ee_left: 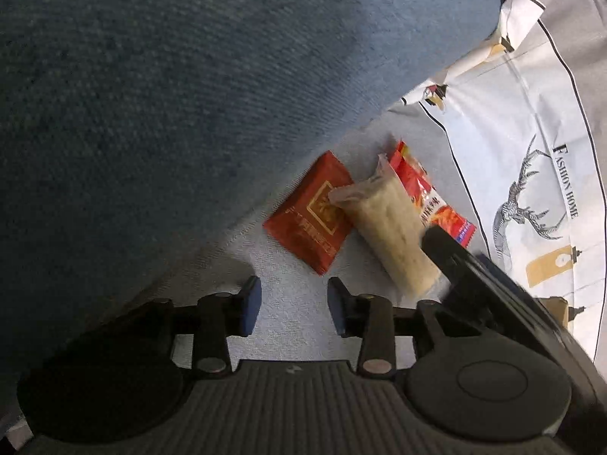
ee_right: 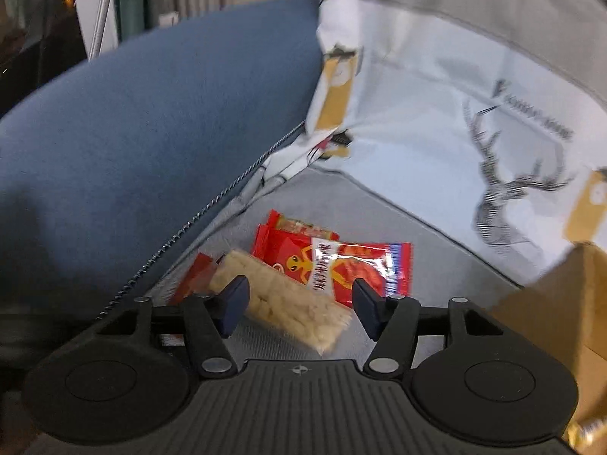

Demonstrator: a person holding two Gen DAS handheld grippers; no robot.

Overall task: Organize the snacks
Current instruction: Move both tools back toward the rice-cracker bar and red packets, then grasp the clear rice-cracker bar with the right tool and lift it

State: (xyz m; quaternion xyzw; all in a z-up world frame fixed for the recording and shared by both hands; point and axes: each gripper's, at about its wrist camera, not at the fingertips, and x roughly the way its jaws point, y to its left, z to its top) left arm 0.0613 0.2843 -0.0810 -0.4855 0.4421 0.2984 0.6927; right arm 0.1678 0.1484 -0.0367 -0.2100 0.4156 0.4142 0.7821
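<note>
Three snacks lie together on the grey sofa seat (ee_left: 296,265): a dark red flat packet (ee_left: 311,212), a clear pack of pale puffed bar (ee_left: 387,227) and a bright red packet with a cartoon figure (ee_left: 428,193). My left gripper (ee_left: 294,303) hovers just short of the dark red packet, open with nothing between its fingers. In the right wrist view my right gripper (ee_right: 299,305) stands open over the pale bar (ee_right: 280,299). The bar lies slantwise between the pads with a gap on the right side. Behind it are the bright red packet (ee_right: 341,261) and the dark red packet (ee_right: 197,276).
A big blue cushion (ee_left: 189,94) (ee_right: 151,132) crowds the left side. A white pillow with a deer print (ee_left: 531,189) (ee_right: 474,132) stands behind and to the right. A cardboard box (ee_right: 550,303) sits at the right edge. The right tool's black frame (ee_left: 493,292) reaches in from the right.
</note>
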